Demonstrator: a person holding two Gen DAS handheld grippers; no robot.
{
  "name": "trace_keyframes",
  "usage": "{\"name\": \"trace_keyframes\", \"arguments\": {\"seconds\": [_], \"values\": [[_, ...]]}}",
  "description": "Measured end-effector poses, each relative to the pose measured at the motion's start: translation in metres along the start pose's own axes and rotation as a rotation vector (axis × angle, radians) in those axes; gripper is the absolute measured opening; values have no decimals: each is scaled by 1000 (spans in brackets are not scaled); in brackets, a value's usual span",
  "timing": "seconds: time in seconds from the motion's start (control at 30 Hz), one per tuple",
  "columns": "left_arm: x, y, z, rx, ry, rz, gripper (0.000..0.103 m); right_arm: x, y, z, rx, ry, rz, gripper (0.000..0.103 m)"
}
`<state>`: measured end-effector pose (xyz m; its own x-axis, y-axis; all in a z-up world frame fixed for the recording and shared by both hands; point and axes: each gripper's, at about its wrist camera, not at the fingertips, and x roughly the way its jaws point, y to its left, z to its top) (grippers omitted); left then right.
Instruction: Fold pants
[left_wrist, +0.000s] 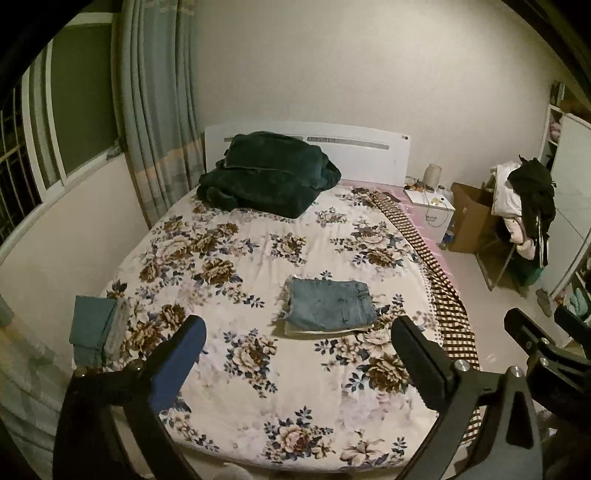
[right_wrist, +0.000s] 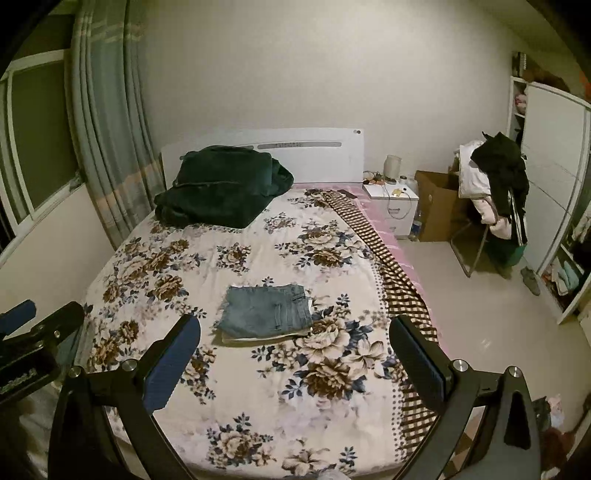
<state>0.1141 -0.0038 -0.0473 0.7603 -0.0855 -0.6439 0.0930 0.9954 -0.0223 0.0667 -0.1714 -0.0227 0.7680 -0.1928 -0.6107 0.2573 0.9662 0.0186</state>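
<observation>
Folded blue jeans (left_wrist: 330, 304) lie in a neat rectangle on top of a pale folded garment (left_wrist: 325, 329) in the middle of the floral bedspread (left_wrist: 236, 369). They also show in the right wrist view (right_wrist: 267, 311). My left gripper (left_wrist: 299, 334) is open and empty, held back above the foot of the bed, short of the jeans. My right gripper (right_wrist: 295, 334) is open and empty too, beside the left one, and its fingers (left_wrist: 524, 332) show at the right edge of the left wrist view.
A dark green blanket (left_wrist: 266, 171) is heaped by the headboard. Teal folded cloth (left_wrist: 92, 328) lies at the bed's left edge. A checked cloth (left_wrist: 439, 273) runs along the right edge. A nightstand (right_wrist: 393, 203), a cardboard box (right_wrist: 436, 203) and a chair with clothes (right_wrist: 495, 184) stand on the right.
</observation>
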Motion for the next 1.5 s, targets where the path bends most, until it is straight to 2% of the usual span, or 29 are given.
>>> {"name": "trace_keyframes", "arguments": {"seconds": [0.37, 1.5], "values": [[-3, 6, -7, -9, 15, 27, 103, 2, 6, -4, -10, 12, -13, 103], [-3, 8, -8, -18, 25, 33, 103, 12, 13, -11, -23, 41, 4, 103]]}}
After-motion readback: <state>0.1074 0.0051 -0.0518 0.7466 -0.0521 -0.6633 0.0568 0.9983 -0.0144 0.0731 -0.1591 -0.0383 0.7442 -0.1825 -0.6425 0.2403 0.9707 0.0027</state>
